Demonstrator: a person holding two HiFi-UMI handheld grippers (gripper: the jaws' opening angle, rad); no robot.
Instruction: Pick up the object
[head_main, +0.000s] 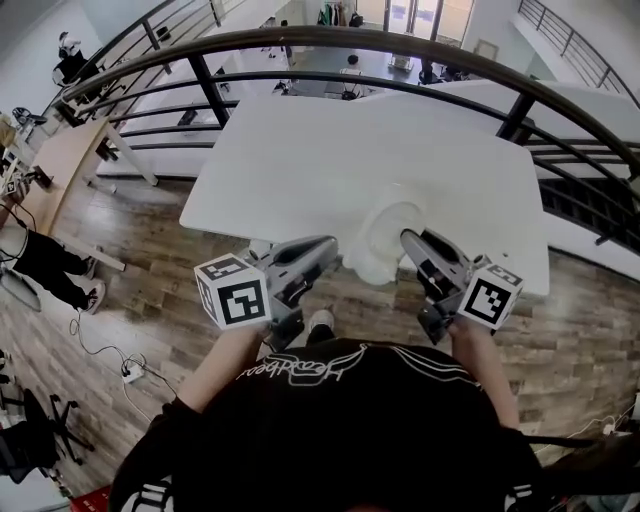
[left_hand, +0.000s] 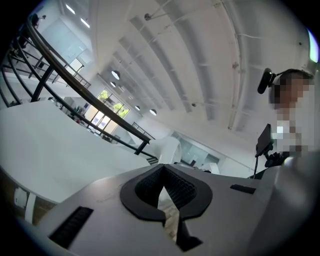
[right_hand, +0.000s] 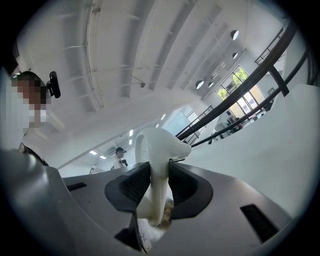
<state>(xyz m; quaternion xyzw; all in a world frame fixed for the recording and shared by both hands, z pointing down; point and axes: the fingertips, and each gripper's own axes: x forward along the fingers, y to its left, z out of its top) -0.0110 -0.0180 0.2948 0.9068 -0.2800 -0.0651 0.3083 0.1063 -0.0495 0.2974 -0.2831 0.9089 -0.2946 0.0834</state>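
Note:
A white curved object (head_main: 383, 238), like a cup with a handle, is held over the near edge of the white table (head_main: 330, 160). My right gripper (head_main: 410, 240) is shut on it from the right. In the right gripper view the dark pads (right_hand: 182, 182) press on a thin white wall of the object (right_hand: 159, 165), which rises above the jaws. My left gripper (head_main: 322, 248) sits just left of the object, its jaws closed with nothing between them. The left gripper view shows its pads (left_hand: 182, 190) meeting at the tip and the white object (left_hand: 167, 149) beyond.
A black curved railing (head_main: 300, 42) runs behind the table. A wooden table (head_main: 60, 160) and a standing person (head_main: 40, 265) are at the left. Wood floor (head_main: 160, 290) lies below, with cables (head_main: 125, 370) on it.

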